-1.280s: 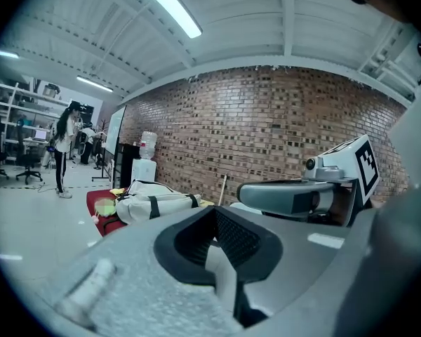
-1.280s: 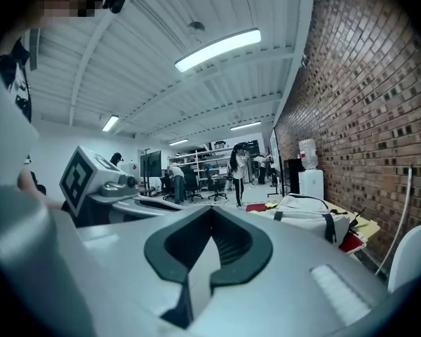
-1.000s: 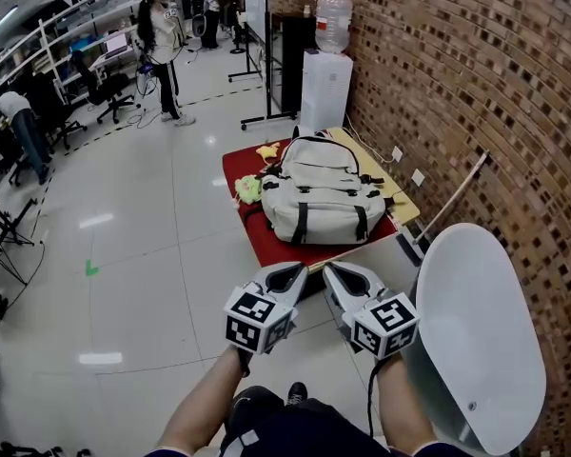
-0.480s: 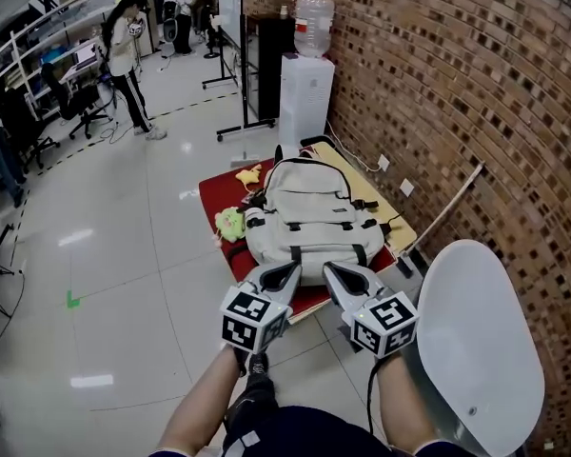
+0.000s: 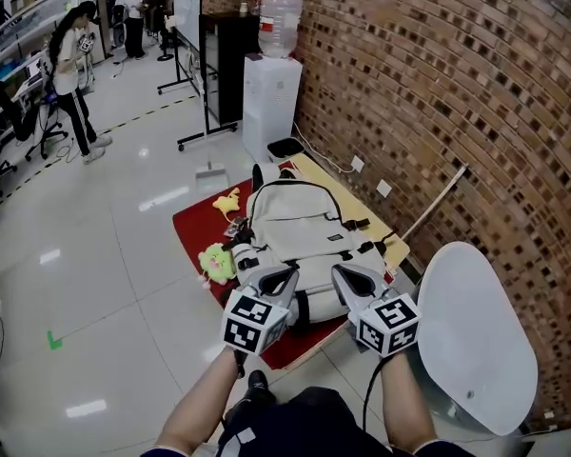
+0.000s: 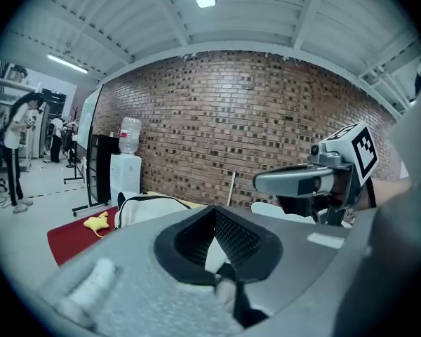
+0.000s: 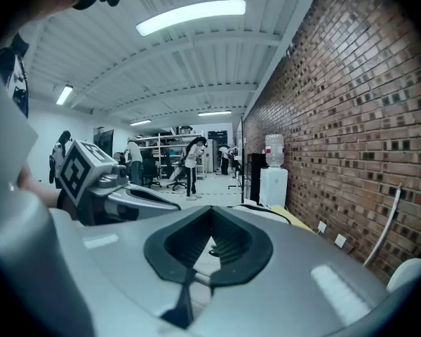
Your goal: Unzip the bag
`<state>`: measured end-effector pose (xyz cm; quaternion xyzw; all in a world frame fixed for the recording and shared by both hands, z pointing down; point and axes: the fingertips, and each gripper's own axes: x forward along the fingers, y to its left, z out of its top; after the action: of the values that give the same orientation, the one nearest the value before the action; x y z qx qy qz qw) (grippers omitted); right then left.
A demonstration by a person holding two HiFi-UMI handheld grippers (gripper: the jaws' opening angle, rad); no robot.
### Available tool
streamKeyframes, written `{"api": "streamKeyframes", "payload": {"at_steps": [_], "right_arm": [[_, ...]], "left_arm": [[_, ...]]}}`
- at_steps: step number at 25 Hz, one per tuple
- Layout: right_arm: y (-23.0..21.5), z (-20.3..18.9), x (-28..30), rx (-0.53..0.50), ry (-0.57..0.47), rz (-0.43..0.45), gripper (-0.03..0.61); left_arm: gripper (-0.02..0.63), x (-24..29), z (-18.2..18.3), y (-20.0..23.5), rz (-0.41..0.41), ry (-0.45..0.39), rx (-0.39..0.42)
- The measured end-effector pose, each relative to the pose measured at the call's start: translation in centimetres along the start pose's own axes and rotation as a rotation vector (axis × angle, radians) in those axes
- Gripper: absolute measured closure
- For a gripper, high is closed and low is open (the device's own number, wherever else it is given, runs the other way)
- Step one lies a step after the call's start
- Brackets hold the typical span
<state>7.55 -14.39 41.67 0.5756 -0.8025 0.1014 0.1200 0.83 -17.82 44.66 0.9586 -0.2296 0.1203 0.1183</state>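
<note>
A cream backpack (image 5: 295,227) with black straps lies flat on a red mat (image 5: 192,228) on the floor, its zippers closed as far as I can see. My left gripper (image 5: 284,276) and right gripper (image 5: 347,276) are held side by side in the air just short of the bag's near end, both shut with nothing between the jaws. In the left gripper view the left gripper (image 6: 214,213) points over the backpack (image 6: 151,206) toward the brick wall. The right gripper (image 7: 212,216) aims along the wall, with only the top edge of the backpack (image 7: 259,210) showing.
A green plush toy (image 5: 216,262) and a yellow toy (image 5: 226,201) lie on the mat left of the bag. A white round seat (image 5: 471,336) stands close on the right. A water dispenser (image 5: 271,84) and a brick wall (image 5: 438,93) are beyond. A person (image 5: 71,74) stands far left.
The bag has come steadily closer in the head view, from well ahead to just beyond the gripper tips. Both grippers keep the same shut, side-by-side pose.
</note>
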Motion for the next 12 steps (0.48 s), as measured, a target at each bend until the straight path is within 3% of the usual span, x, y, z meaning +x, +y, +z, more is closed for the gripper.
{"api": "streamKeyframes", "payload": {"at_steps": [8,12], "right_arm": [[-5.9,0.7,2.6,0.014,0.011,-0.068,0.572],[-10.1,1.2,4.2,0.015,0.003,-0.053,0.571]], "left_arm": [[0.611,4.3,0.8,3.6,-0.003,0.026,0.001],[0.611,7.6,1.5,5.0,0.031,0.054,0.010]]}}
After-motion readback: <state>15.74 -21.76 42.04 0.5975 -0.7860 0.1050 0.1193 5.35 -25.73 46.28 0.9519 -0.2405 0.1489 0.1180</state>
